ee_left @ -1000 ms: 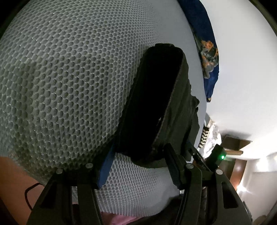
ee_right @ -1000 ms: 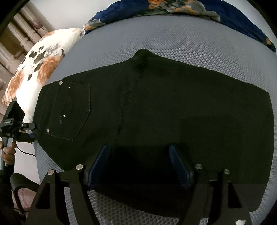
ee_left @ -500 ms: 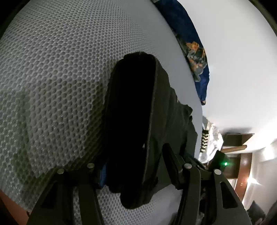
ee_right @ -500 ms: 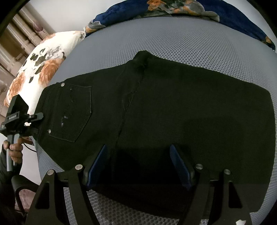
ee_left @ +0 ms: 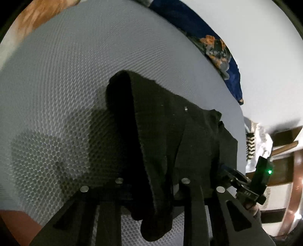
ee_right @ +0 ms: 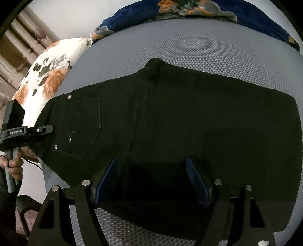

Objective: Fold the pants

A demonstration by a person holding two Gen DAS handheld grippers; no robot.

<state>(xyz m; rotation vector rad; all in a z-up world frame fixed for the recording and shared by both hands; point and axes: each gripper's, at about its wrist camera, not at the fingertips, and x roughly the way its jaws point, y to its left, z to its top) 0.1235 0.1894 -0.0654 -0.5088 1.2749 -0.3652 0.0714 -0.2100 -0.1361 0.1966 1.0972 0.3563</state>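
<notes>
Your bed (ee_right: 189,43), covered in grey mesh, carries the black pants (ee_right: 189,123), which lie across its middle already doubled over, waistband toward the end with the floral pillow (ee_right: 49,75), folded end toward the opposite edge, a blue floral blanket (ee_right: 189,11) bunched along the far edge.

Your left gripper (ee_left: 151,189) is clamped on the waistband end, and the cloth it grips rises into a lifted ridge. Your right gripper (ee_right: 151,179) has its jaws apart, hovering low over the near edge of the pants; whether its fingers touch the cloth is unclear.

The risk, as I judge it: with only one end pinched, carrying it over could drag the lower layers or let the loose tail hanging below your left gripper bunch, leaving a skewed fold. The denim looks heavy enough to slip if your pinch is shallow.

Against a second ago, your left gripper has raised the waistband higher and tilted, bringing the pocket rivet and more bed into view, while your right gripper has barely shifted.
</notes>
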